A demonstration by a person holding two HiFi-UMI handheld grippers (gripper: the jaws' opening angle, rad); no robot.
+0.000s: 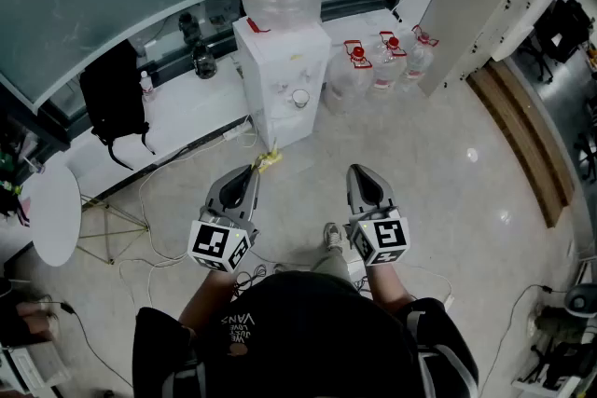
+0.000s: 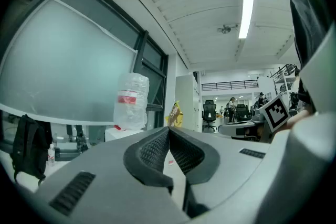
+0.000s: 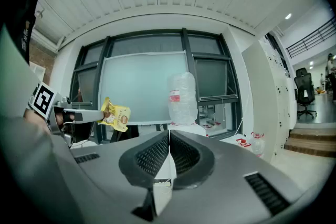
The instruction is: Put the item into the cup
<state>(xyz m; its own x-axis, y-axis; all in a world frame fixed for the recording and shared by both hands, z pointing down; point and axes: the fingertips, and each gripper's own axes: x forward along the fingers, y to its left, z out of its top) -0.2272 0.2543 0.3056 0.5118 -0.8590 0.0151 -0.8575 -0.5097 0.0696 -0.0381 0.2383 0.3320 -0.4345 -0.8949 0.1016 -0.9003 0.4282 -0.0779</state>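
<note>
At the very tip of the left gripper (image 1: 254,171) sits the item, a small yellow packet (image 1: 269,160), pinched by 1 edge with most of it sticking out past the jaws toward 12 o'clock in the head view. The jaws are pressed together on it, and the left gripper view shows the packet poking up just above where the 2 pads meet. From the packet, the target looks to be the small round cup (image 1: 299,98) in the tap recess of the white water dispenser (image 1: 270,61), lying ahead at about 1 o'clock, well apart from the packet and with open floor between. The cup is tiny in this view, so whether its mouth faces straight up I cannot tell. The left gripper is the nearer of the 2 and it carries the load, so this looks like the carry step, the drop not yet made. The right gripper (image 1: 359,171) rides alongside at 3 o'clock of the left, jaws closed with nothing between them, and the cup lies at roughly 11 o'clock from it. My read is that the next move calls for a forward reach, nudged slightly right, to bring the packet over the cup's mouth.
</note>
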